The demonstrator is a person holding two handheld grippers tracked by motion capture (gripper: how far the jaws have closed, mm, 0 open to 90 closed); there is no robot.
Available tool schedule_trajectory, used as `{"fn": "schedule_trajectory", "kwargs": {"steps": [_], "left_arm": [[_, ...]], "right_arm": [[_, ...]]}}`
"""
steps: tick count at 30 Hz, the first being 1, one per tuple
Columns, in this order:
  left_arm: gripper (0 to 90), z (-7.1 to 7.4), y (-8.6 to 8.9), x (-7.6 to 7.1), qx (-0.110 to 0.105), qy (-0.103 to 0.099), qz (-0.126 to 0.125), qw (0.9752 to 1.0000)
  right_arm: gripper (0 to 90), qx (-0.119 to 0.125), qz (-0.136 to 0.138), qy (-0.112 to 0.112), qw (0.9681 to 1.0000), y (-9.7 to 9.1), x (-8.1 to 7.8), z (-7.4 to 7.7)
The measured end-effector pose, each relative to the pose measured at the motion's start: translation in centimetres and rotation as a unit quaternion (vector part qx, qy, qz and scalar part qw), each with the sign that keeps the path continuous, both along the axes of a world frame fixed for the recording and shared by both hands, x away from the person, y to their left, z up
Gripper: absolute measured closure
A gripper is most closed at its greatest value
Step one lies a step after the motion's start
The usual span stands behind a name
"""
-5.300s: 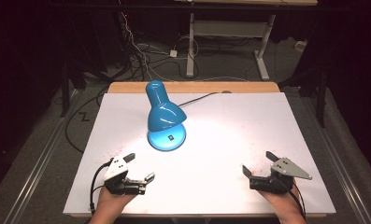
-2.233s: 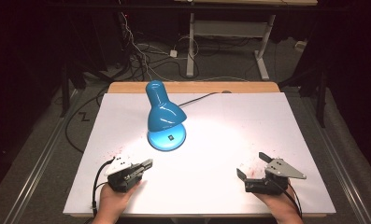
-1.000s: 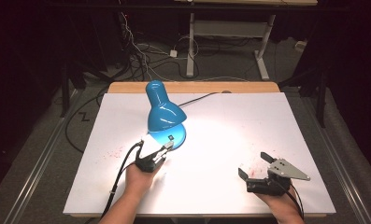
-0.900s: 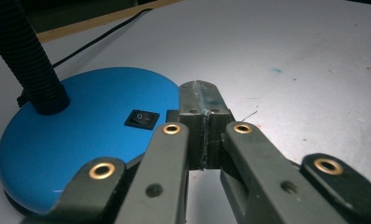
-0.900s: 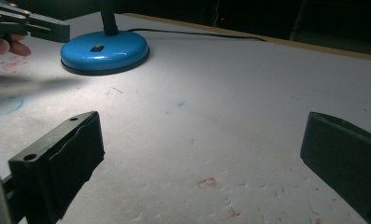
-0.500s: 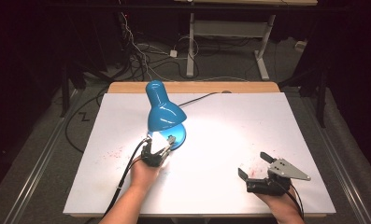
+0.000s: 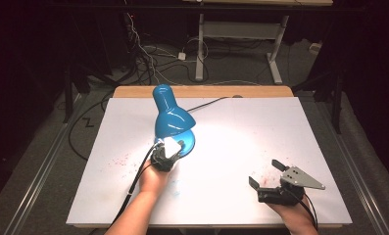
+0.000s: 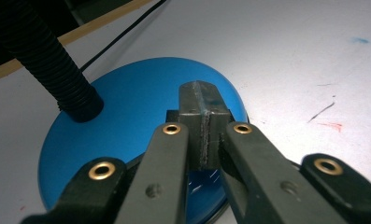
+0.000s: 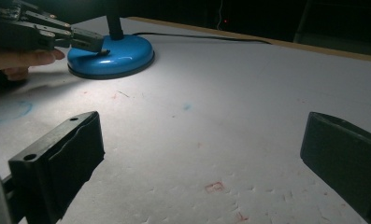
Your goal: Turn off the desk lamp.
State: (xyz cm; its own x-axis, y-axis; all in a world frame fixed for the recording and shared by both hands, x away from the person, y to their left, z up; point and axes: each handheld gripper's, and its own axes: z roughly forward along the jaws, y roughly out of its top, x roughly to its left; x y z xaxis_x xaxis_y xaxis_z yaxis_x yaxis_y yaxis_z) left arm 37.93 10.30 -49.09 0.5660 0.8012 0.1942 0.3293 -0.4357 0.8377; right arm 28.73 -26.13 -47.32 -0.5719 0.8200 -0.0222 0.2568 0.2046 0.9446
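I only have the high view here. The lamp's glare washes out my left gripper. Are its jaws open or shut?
Observer: In the left gripper view, the left gripper has its jaws closed together, tips over the blue lamp base.
Operator: What joins the base near it?
Observer: A black ribbed neck rises from the base, to the left of the tips in that view.
Operator: And the right one?
Observer: The right gripper is wide open over bare white tabletop; nothing lies between its jaws.
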Motion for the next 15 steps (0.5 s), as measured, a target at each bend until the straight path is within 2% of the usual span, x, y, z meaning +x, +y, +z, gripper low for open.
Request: {"fn": "schedule_trajectory", "kwargs": {"steps": [10, 15], "left_arm": [[87.8, -0.03, 0.16, 0.51, -0.005, 0.014, 0.017, 0.9997], [87.8, -0.06, 0.16, 0.52, -0.006, 0.014, 0.015, 0.9998]], "right_arm": [[0.3, 0.001, 0.003, 0.001, 1.0, 0.14, -0.03, -0.03], [0.3, 0.0, 0.005, 0.001, 1.0, 0.18, -0.08, -0.03]]}}
